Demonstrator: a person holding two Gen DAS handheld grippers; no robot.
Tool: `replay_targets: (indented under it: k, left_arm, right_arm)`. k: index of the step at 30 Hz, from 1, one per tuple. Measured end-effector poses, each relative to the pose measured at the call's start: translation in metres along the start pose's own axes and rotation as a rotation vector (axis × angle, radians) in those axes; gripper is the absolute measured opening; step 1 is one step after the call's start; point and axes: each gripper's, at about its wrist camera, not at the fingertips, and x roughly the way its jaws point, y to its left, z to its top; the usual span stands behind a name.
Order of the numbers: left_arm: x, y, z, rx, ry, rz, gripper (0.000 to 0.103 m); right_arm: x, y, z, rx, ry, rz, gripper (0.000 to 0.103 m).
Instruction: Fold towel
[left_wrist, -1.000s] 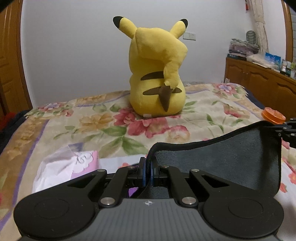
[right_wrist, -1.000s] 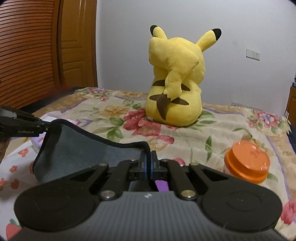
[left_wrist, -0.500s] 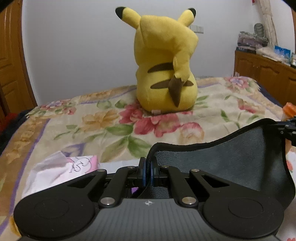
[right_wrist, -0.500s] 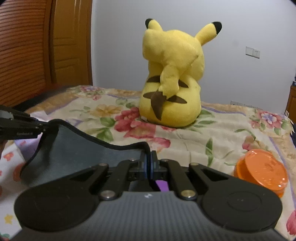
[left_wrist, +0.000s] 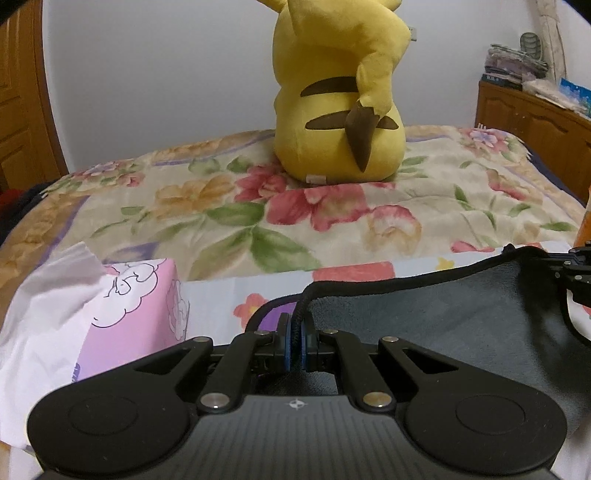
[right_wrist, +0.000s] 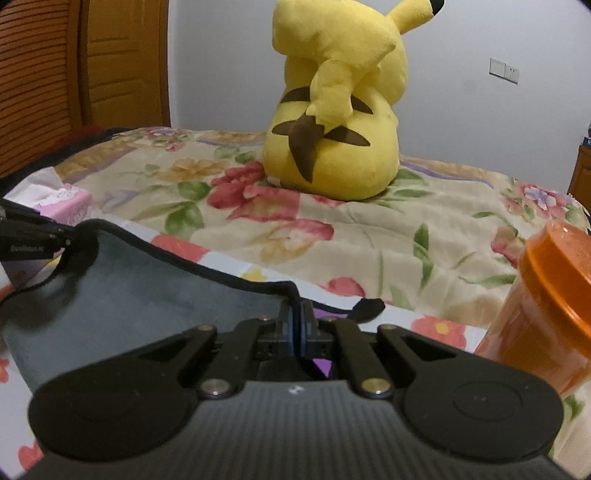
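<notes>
Towel (left_wrist: 443, 325) over floral bedspread (left_wrist: 332, 221)

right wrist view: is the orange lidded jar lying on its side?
No. The orange lidded plastic jar stands upright on the floral bedspread, lid on top.

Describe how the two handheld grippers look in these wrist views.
Both the left gripper and the right gripper are matte black: a ribbed body with a small emblem, two round side discs, angled linkage bars with silver pivot pins, and blue-lined jaws. No cables, hands or sleeves show.
</notes>
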Motion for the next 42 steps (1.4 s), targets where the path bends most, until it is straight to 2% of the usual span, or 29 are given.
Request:
replay_targets:
  k: [3, 4, 7, 8, 9, 11, 19, 23, 32, 42]
  left_arm:
    - [0.003, 0.0, -0.001, 0.002, 0.011, -0.003, 0.01]
    - [0.004, 0.0, -0.002, 0.005, 0.016, -0.005, 0.015]
    - [0.004, -0.003, -0.005, 0.017, 0.022, -0.002, 0.047]
    - [0.002, -0.004, -0.005, 0.018, 0.021, -0.001, 0.052]
    - [0.001, -0.004, -0.006, 0.017, 0.024, -0.004, 0.053]
    - [-0.002, -0.005, -0.007, 0.024, 0.037, -0.015, 0.059]
    - [-0.039, -0.009, -0.006, 0.027, 0.017, -0.017, 0.079]
    - [-0.061, -0.009, -0.006, 0.025, 0.008, -0.016, 0.083]
    - [-0.123, -0.007, 0.004, 0.012, -0.017, -0.024, 0.084]
    - [-0.198, -0.012, 0.008, 0.018, -0.077, -0.003, 0.088]
  right_arm:
    - [0.003, -0.001, 0.0, 0.0, 0.009, -0.003, 0.005]
    - [0.003, -0.001, 0.0, 0.0, 0.009, -0.003, 0.005]
    - [0.003, -0.004, -0.001, 0.027, 0.015, 0.001, 0.009]
    - [0.002, -0.004, -0.002, 0.034, 0.015, 0.002, 0.018]
    - [0.001, -0.004, -0.003, 0.044, 0.016, 0.008, 0.033]
    - [-0.003, -0.003, -0.003, 0.057, 0.02, 0.019, 0.051]
    - [-0.026, 0.003, -0.002, 0.073, 0.03, 0.025, 0.052]
    - [-0.045, 0.008, 0.001, 0.085, 0.032, 0.029, 0.052]
    - [-0.097, 0.018, 0.015, 0.103, 0.017, 0.026, 0.053]
    - [-0.161, 0.027, 0.032, 0.105, -0.053, -0.011, 0.065]
